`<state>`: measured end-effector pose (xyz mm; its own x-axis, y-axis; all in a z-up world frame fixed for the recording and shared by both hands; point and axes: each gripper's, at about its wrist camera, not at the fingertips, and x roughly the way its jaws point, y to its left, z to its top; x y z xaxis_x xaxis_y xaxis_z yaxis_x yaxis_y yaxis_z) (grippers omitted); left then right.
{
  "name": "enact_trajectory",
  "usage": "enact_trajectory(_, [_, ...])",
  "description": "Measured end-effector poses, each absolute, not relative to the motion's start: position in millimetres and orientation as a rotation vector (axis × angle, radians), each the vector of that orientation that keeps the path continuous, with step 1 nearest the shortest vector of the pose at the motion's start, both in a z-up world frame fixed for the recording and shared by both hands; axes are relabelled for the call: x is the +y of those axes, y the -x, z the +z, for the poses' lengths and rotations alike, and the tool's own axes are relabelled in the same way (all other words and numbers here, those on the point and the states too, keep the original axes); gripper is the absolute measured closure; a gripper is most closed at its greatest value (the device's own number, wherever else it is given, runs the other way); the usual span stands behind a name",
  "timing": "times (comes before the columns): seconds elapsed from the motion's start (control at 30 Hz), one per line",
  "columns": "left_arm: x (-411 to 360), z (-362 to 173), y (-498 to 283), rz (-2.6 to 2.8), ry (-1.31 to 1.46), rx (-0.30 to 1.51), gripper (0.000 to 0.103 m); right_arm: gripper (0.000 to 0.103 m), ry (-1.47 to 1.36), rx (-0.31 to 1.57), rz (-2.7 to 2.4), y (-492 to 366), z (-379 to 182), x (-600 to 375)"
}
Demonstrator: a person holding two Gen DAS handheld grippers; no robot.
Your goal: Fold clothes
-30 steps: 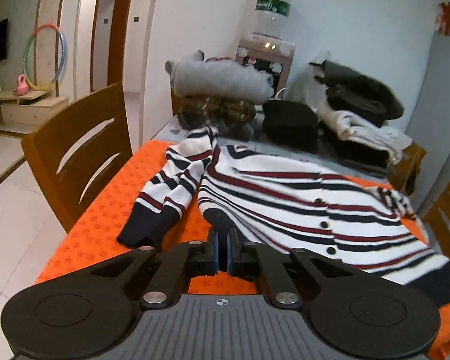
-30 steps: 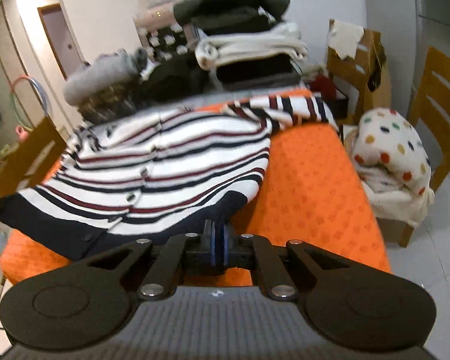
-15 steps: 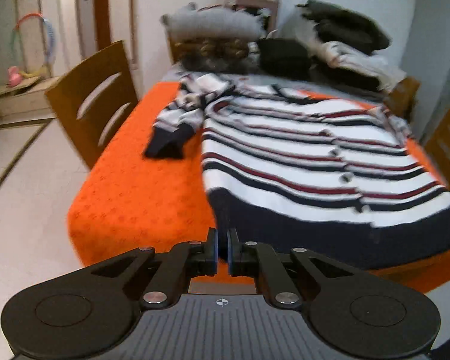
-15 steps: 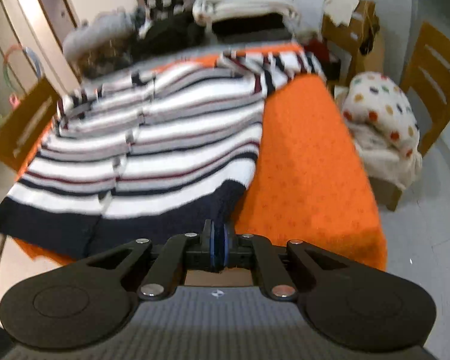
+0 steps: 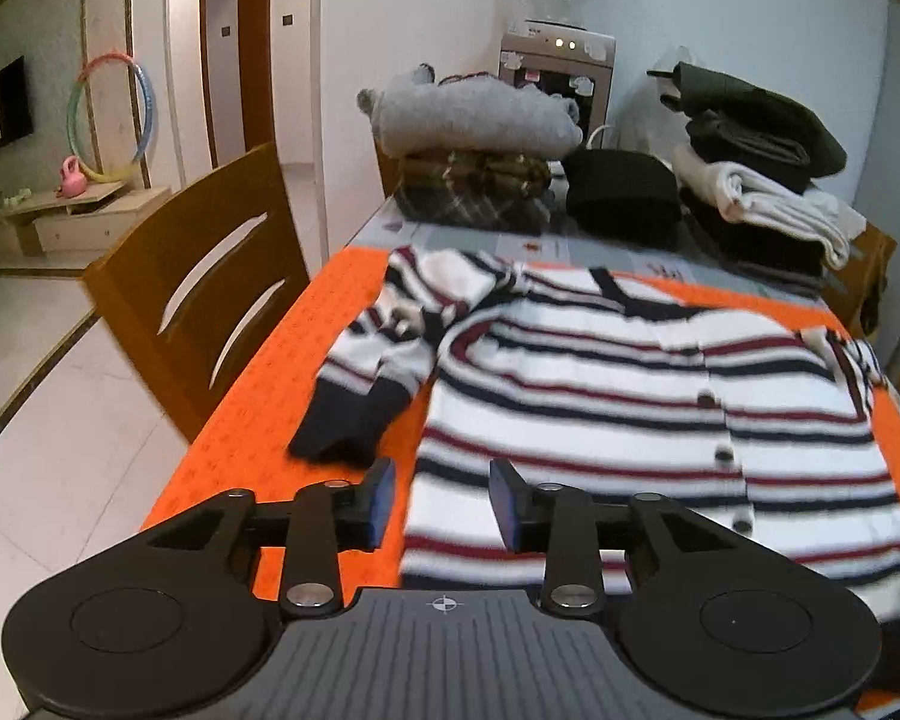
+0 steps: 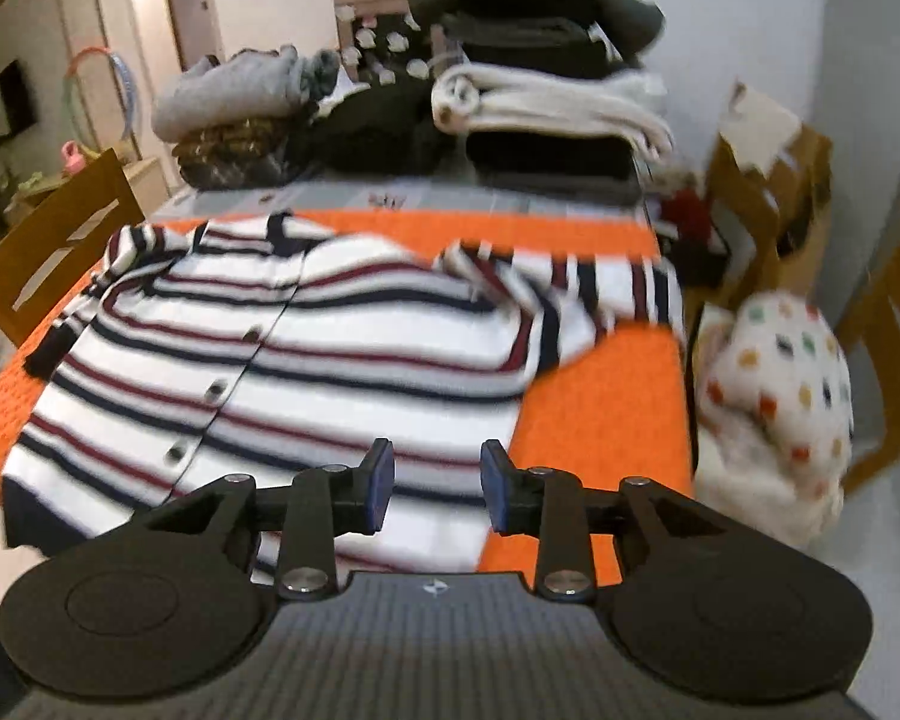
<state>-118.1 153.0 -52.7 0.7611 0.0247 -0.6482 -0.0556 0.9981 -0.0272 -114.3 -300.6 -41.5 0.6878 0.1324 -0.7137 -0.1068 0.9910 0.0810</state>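
Observation:
A striped cardigan (image 5: 630,414) in white, navy and dark red lies spread flat, buttons up, on the orange table cover (image 5: 306,336). Its left sleeve (image 5: 378,372) is crumpled beside the body; its right sleeve (image 6: 588,294) is bunched at the far right. My left gripper (image 5: 443,501) hovers over the cardigan's near left hem corner, jaws opening, nothing pinched between the pads. My right gripper (image 6: 437,483) hovers over the near right hem (image 6: 354,468), jaws opening too, with only cloth lying below them.
Folded clothes are stacked at the table's far end: a grey sweater (image 5: 474,114), a black bundle (image 5: 621,192) and a white and dark pile (image 5: 762,180). A wooden chair (image 5: 204,294) stands left; a spotted blanket (image 6: 774,396) lies on a chair at the right.
Both grippers were shut and have come apart. Both pulled back from the table half a second ago, then came in low over the cardigan's near hem.

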Motion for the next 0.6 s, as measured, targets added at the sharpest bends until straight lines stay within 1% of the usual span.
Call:
enact_trajectory(0.03, [148,-53,108,0.046,0.042,0.697,0.065,0.065,-0.02,0.794,0.144,102,-40,-306])
enact_trajectory(0.1, [139,-53,90,0.052,0.039,0.683,0.063,0.061,0.015,0.785,0.161,76,-41,-319])
enact_trajectory(0.23, [118,-52,59,0.062,0.048,0.666,0.061,0.06,0.071,0.777,0.18,29,-50,-345])
enact_trajectory(0.33, [103,-52,39,0.065,0.058,0.663,0.058,0.056,0.115,0.792,0.187,-2,-66,-361])
enact_trajectory(0.5, [79,-58,13,0.041,0.032,0.682,0.054,0.056,0.212,0.81,0.177,-47,-100,-377])
enact_trajectory(0.6, [68,-63,-3,0.027,0.004,0.694,0.053,0.056,0.332,0.819,0.154,-70,-126,-378])
